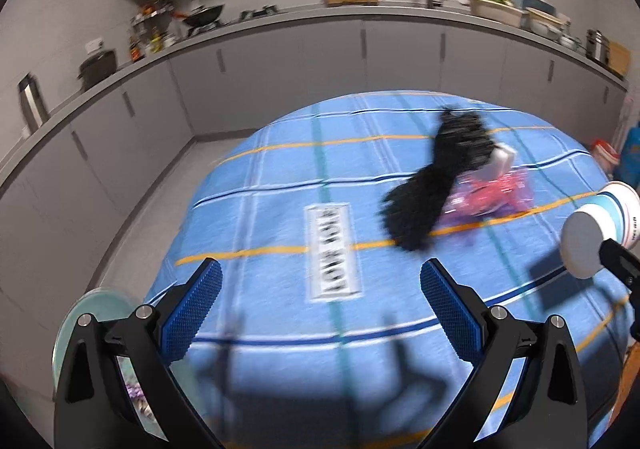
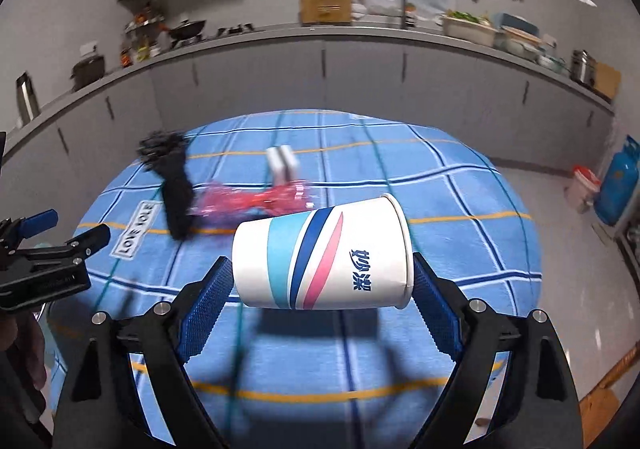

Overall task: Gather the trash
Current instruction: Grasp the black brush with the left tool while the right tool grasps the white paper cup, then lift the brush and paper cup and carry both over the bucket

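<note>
Paper cup (image 2: 322,255): clamped sideways in right gripper (image 2: 322,297), lifted off table (image 2: 460,209).
Left gripper (image 1: 320,309): spread, empty.
Remaining beyond cup: black bag (image 2: 174,185), pink wrapper (image 2: 256,199), white box (image 2: 282,165).
No bin visible.

The paper cup (image 2: 322,255) is white with teal, navy and pink stripes (navy lettering too). The tablecloth (image 2: 460,217) is blue, gridded in white, navy and orange lines

Right gripper (image 2: 322,285) clamps a paper cup (image 2: 320,255) sideways above the blue checked tablecloth (image 2: 460,209). Behind it lie a black fuzzy item (image 2: 172,185), pink wrapper (image 2: 256,201) (blurred) and white block (image 2: 282,161). Left gripper (image 2: 68,233) at left edge, fingers apart.
</note>
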Action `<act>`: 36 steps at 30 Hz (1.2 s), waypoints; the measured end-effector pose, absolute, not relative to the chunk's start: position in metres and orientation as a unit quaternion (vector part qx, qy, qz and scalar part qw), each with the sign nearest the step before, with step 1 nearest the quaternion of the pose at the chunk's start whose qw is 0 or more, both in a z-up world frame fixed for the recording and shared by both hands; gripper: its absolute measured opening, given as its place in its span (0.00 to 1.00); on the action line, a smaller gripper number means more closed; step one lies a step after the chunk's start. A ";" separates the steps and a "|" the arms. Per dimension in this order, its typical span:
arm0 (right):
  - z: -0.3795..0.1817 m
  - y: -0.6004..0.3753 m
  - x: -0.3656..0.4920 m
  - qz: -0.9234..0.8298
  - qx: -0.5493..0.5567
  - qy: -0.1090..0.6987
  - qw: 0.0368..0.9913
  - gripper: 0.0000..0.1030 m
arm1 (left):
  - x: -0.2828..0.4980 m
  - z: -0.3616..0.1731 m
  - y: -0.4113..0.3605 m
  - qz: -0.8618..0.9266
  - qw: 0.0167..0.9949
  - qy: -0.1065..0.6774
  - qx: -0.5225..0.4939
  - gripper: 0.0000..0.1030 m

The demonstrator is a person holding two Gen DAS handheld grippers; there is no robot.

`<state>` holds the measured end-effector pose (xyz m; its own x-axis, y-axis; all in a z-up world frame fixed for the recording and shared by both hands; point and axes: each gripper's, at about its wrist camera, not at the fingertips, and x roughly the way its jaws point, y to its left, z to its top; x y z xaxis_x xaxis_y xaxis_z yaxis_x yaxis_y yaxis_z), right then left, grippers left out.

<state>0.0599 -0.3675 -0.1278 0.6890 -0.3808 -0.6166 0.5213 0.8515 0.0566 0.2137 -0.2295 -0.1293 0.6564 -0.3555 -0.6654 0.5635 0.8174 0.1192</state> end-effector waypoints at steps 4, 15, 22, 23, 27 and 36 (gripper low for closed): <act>-0.127 -0.380 0.055 -0.251 0.126 0.291 0.915 0.83 | 0.214 -0.128 -0.263 -0.268 0.896 0.313 0.165 0.95; -0.127 -0.414 0.058 -0.268 0.144 0.269 0.914 0.83 | 0.234 -0.130 -0.309 -0.274 0.899 0.300 0.164 0.78; -0.129 -0.410 0.057 -0.256 0.147 0.267 0.917 0.83 | 0.240 -0.132 -0.302 -0.299 0.884 0.326 0.154 0.23; -0.128 -0.407 0.057 -0.254 0.145 0.266 0.918 0.83 | 0.238 -0.129 -0.298 -0.298 0.886 0.322 0.153 0.22; -0.121 -0.396 0.060 -0.244 0.137 0.262 0.924 0.83 | 0.234 -0.117 -0.283 -0.296 0.891 0.312 0.146 0.21; -0.101 -0.360 0.067 -0.213 0.117 0.247 0.938 0.83 | 0.222 -0.095 -0.239 -0.283 0.903 0.295 0.131 0.21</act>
